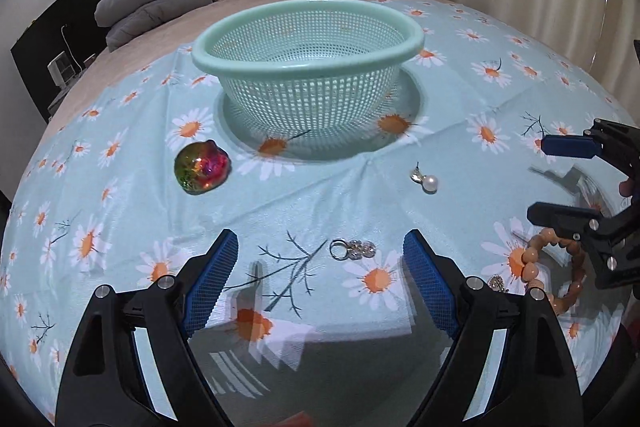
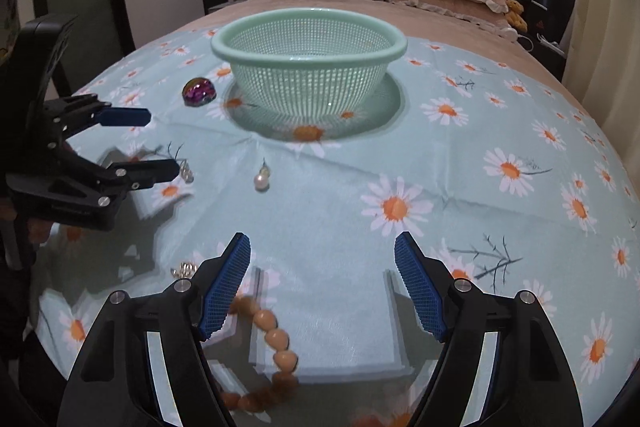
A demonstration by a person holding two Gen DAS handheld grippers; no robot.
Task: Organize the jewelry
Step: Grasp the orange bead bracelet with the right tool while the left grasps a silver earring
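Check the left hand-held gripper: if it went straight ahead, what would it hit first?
Likely the small silver ring cluster, lying between and just ahead of the left hand-held gripper. Beyond that sits the green basket. Depth is uncertain.

On the cloth (image 1: 360, 195), the basket (image 1: 308, 39) stands behind the pearl earring (image 1: 430, 183), ring (image 1: 339, 250) and bead bracelet (image 1: 536, 259).

Our right gripper (image 2: 322, 281), jaws apart, over the bead bracelet (image 2: 276, 343) near the daisy cloth's (image 2: 460, 187) near edge.
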